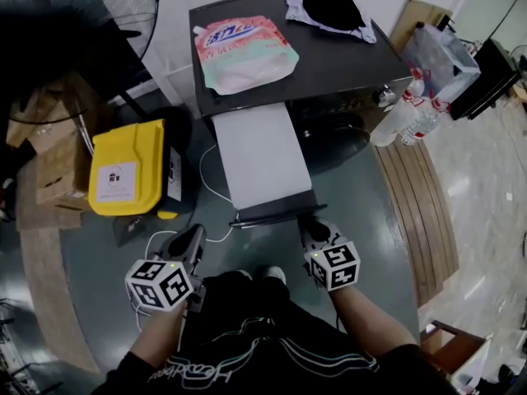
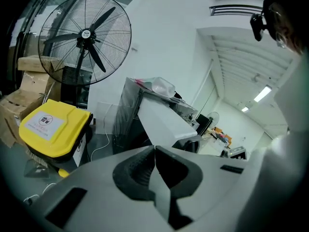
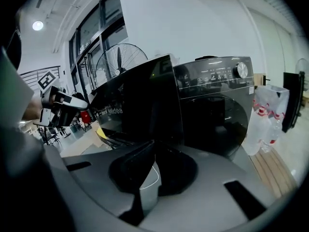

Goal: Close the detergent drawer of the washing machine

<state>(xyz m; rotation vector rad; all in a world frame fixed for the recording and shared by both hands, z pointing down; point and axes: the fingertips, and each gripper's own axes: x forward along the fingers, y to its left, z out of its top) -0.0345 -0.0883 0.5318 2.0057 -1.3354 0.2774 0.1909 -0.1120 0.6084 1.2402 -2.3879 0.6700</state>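
White and long, the drawer (image 1: 262, 151) stands pulled far out of the washer (image 1: 338, 56), toward me, with its dark front panel (image 1: 276, 211) at the near end. My right gripper (image 1: 311, 223) sits at the right end of that panel, jaws pressed together with nothing between them. In the right gripper view the closed tips (image 3: 153, 144) point straight at the glossy black panel (image 3: 140, 100), very close, though I cannot tell whether they touch it. The washer's control strip and round door (image 3: 215, 120) show just to the right of it. My left gripper (image 1: 196, 235) hangs lower and to the left of the drawer, apart from it. Its jaws are also closed and empty. In the left gripper view the tips (image 2: 154, 149) aim up past the white drawer (image 2: 161, 122). A pink and green pouch (image 1: 243, 52) lies flat on the washer's dark top, and a heap of black and pale clothes (image 1: 329, 8) lies at the back right corner. A yellow bin (image 1: 128, 167) stands on the floor to the left of the washer, with a black fan (image 2: 87, 40) behind it. Clear bottles (image 1: 408, 113) with red caps stand at the washer's right side. A white cable (image 1: 210, 179) runs over the floor beside the drawer.
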